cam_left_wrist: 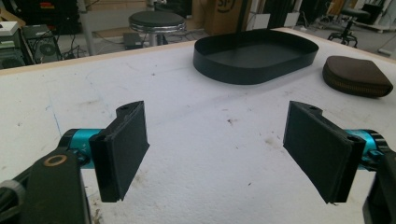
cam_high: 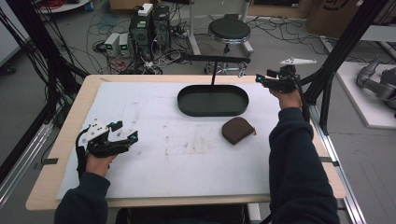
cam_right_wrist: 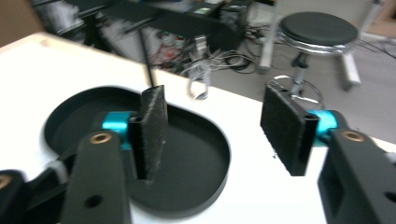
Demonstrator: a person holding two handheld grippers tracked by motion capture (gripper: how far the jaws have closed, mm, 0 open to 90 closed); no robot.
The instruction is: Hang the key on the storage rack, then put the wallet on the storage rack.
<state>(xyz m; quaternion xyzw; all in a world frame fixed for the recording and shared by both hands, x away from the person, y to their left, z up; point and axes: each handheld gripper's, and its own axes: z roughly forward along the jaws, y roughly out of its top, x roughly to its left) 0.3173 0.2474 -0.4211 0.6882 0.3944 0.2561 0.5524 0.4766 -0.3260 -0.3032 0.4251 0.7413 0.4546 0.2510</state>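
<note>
Both the left gripper (cam_high: 125, 131) and the right gripper (cam_high: 261, 79) are standing open and empty beside the unlabelled black tray (cam_high: 187, 100).

Dark navy sleeves (cam_high: 299, 158), black-and-teal tools

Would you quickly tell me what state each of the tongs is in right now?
Left tongs: open, holding nothing, over the white table.
Right tongs: open, holding nothing, near the black tray.
</note>
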